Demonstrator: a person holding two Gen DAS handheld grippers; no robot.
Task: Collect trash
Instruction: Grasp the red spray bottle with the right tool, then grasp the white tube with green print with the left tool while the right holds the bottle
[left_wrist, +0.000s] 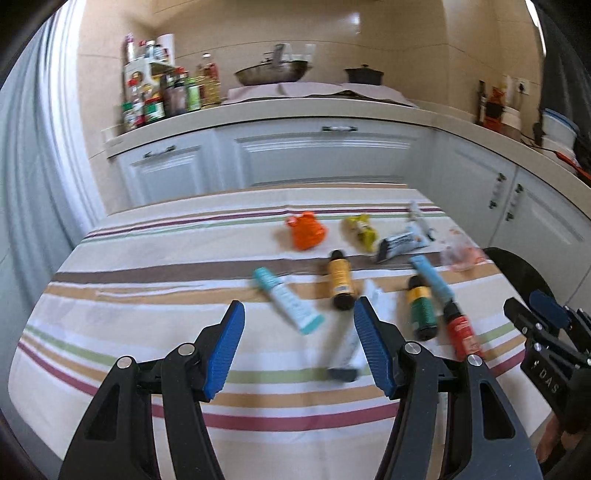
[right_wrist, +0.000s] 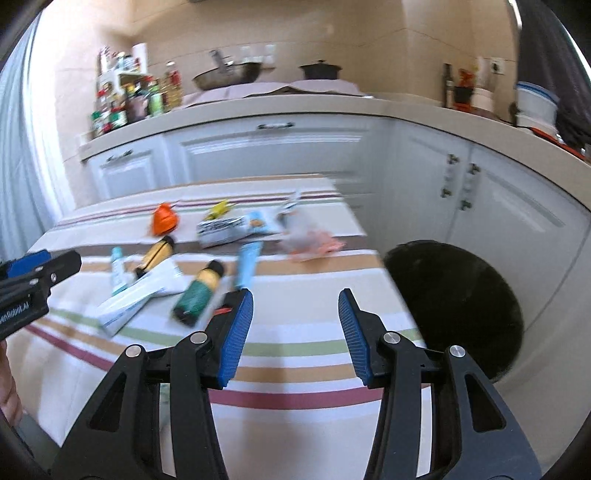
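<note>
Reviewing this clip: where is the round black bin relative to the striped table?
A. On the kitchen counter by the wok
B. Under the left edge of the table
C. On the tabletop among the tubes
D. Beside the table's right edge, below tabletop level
D: in the right wrist view the round black bin sits just past the right edge of the table with the striped cloth, lower than the tabletop, in front of the white cabinets.
</note>
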